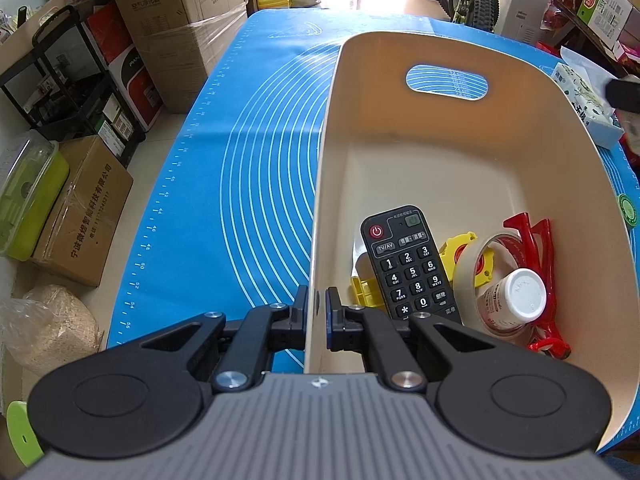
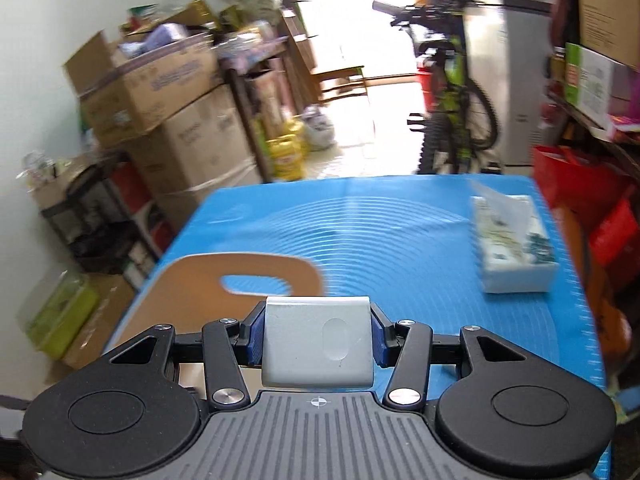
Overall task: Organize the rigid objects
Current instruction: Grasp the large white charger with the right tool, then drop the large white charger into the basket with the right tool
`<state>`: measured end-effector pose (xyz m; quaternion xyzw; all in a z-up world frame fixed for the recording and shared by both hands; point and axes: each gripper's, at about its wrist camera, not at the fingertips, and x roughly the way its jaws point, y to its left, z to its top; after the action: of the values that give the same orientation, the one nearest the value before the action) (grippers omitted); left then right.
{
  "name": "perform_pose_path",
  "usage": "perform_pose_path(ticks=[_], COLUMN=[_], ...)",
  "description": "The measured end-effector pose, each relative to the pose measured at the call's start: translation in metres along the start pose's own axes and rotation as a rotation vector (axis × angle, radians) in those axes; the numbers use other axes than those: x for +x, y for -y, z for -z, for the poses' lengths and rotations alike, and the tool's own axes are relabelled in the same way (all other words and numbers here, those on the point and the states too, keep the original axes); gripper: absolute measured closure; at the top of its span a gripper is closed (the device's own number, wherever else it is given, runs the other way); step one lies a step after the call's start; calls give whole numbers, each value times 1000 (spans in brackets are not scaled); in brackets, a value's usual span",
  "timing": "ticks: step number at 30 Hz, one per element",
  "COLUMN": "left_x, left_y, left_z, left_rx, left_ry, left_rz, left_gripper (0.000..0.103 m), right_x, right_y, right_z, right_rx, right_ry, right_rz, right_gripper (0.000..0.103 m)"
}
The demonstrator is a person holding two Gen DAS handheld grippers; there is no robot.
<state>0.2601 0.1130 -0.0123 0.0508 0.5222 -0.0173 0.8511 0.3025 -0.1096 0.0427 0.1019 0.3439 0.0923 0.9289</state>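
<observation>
A cream plastic bin (image 1: 460, 80) stands on the blue mat (image 1: 248, 152). My left gripper (image 1: 317, 300) is shut on the bin's left wall near its front. Inside lie a black remote (image 1: 408, 264), a yellow part (image 1: 460, 246), a roll of clear tape (image 1: 476, 264), a white-capped bottle (image 1: 516, 296) and a red tool (image 1: 540, 248). My right gripper (image 2: 318, 340) is shut on a silver-grey rectangular box (image 2: 318, 344), held above the mat just right of the bin (image 2: 192, 280), whose handle slot shows below left.
A tissue pack (image 2: 512, 240) lies on the mat's right side and shows in the left wrist view (image 1: 588, 104). Cardboard boxes (image 1: 188, 20) and a black shelf (image 1: 64, 80) stand left of the table. A bicycle (image 2: 456, 92) stands beyond the far edge.
</observation>
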Motion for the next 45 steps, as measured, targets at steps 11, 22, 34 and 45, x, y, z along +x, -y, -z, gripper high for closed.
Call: perform_pose_path(ticks=[11, 22, 34, 45], left_x=[0, 0, -1, -1], left_y=[1, 0, 0, -2], left_z=[0, 1, 1, 0], left_rx=[-1, -1, -3, -3], left_ry=[2, 2, -1, -1], left_rz=[8, 10, 6, 5], left_gripper=[95, 96, 96, 96], right_x=[40, 65, 34, -6], right_y=[-86, -100, -84, 8], right_z=[30, 67, 37, 0], right_rx=[-187, -244, -169, -71], right_ry=[-121, -319, -233, -95], right_rz=[-77, -28, -78, 103], right_gripper=[48, 48, 39, 31])
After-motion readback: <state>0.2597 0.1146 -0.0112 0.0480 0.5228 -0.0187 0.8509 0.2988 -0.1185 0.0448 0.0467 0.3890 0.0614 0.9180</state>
